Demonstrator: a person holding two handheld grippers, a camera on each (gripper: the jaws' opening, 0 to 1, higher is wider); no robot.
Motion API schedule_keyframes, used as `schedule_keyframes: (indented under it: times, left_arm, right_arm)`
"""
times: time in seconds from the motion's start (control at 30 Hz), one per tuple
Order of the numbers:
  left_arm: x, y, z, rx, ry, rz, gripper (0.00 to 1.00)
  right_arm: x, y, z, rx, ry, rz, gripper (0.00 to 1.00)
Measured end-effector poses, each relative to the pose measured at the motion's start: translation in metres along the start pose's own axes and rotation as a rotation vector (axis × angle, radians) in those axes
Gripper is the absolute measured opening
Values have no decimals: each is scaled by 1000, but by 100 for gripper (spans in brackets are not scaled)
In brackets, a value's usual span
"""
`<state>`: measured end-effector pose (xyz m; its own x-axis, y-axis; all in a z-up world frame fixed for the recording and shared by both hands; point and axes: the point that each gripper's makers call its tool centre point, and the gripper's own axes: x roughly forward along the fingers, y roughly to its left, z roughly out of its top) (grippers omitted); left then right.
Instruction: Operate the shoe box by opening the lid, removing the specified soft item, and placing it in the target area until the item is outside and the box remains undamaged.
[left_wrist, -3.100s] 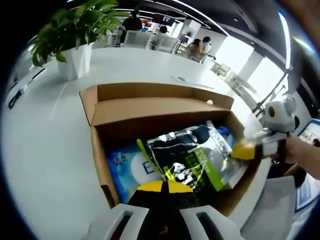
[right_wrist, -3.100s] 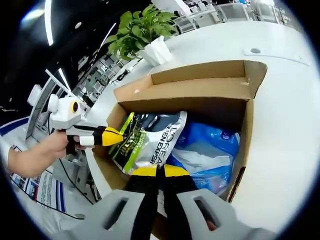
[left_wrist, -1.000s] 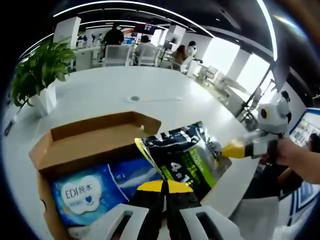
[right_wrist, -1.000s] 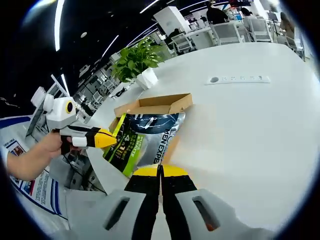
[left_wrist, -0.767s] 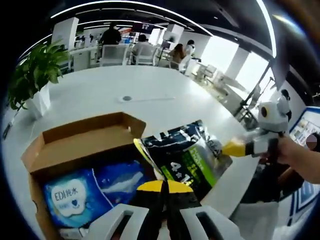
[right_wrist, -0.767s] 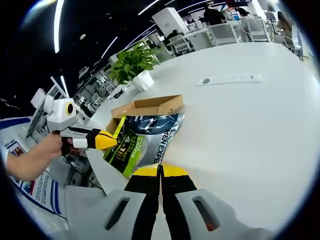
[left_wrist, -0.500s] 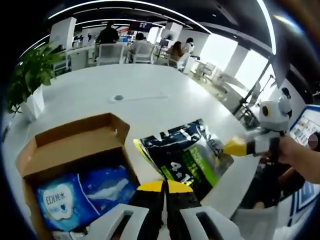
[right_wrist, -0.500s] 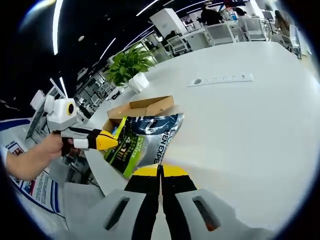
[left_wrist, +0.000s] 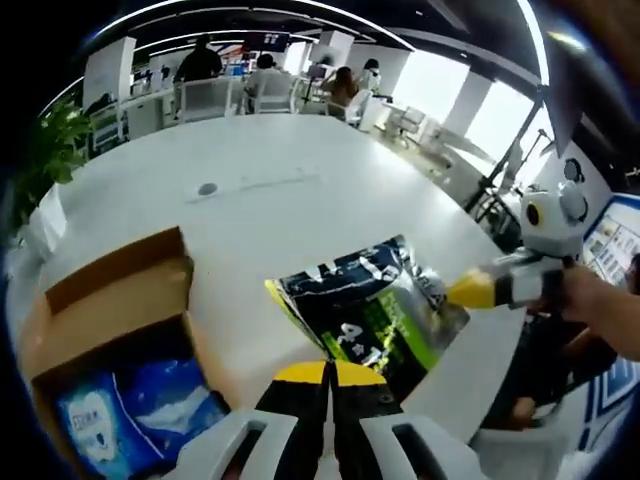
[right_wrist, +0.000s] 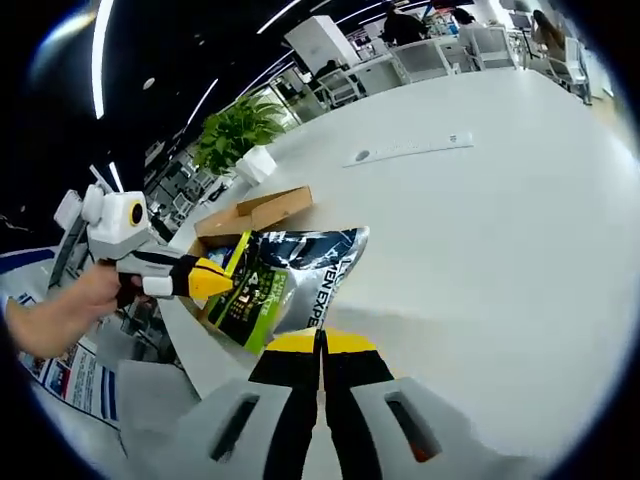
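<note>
Above the white table (left_wrist: 250, 190), both grippers hold a black-and-green pouch (left_wrist: 365, 310) clear of the open shoe box (left_wrist: 110, 320).
The left gripper (left_wrist: 325, 375) pinches the pouch's near edge, jaws pressed together on it; the right gripper (right_wrist: 320, 345) grips the opposite edge the same way. In the box lies a blue soft pack (left_wrist: 135, 420). A potted plant (right_wrist: 235, 130) stands beyond the box, a round cable port (left_wrist: 207, 188) sits mid-table, and people sit at far desks.

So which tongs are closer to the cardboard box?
Left. The left tongs grip the silvery pouch at its edge beside the cardboard box; the right tongs grip the pouch's far edge.
</note>
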<state>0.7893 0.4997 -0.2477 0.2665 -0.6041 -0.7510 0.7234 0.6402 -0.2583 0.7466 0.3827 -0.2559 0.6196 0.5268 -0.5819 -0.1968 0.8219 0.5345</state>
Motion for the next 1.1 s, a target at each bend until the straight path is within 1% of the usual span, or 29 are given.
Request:
schedule_keyframes:
  times: [0.07, 0.2, 0.27, 0.33, 0.4, 0.6, 0.73, 0.83, 1.1]
  left_arm:
    - [6, -2, -1, 3, 11, 1, 0]
    - [18, -4, -3, 8, 31, 2, 0]
    - [23, -3, -3, 16, 39, 7, 0]
    - [29, -2, -5, 17, 50, 11, 0]
    - [35, -2, -7, 17, 64, 16, 0]
    - [48, -1, -13, 39, 98, 33, 0]
    - [57, 1, -15, 38, 116, 40, 0]
    - [64, 0, -19, 48, 132, 43, 0]
    - [79, 1, -24, 62, 163, 46, 0]
  right_arm:
    - [0, -9, -2, 7, 4, -3, 0]
    - [3, -20, -6, 18, 12, -10, 0]
    - [6, -21, -9, 14, 19, -15, 0]
    - [11, -28, -12, 15, 27, -20, 0]
    - [10, -32, -15, 20, 34, -24, 0]
    - [20, -47, -19, 22, 52, -31, 0]
    - [26, -54, -25, 24, 66, -36, 0]
    - [25, -58, -29, 26, 77, -44, 0]
    - [29, -67, -35, 26, 92, -59, 0]
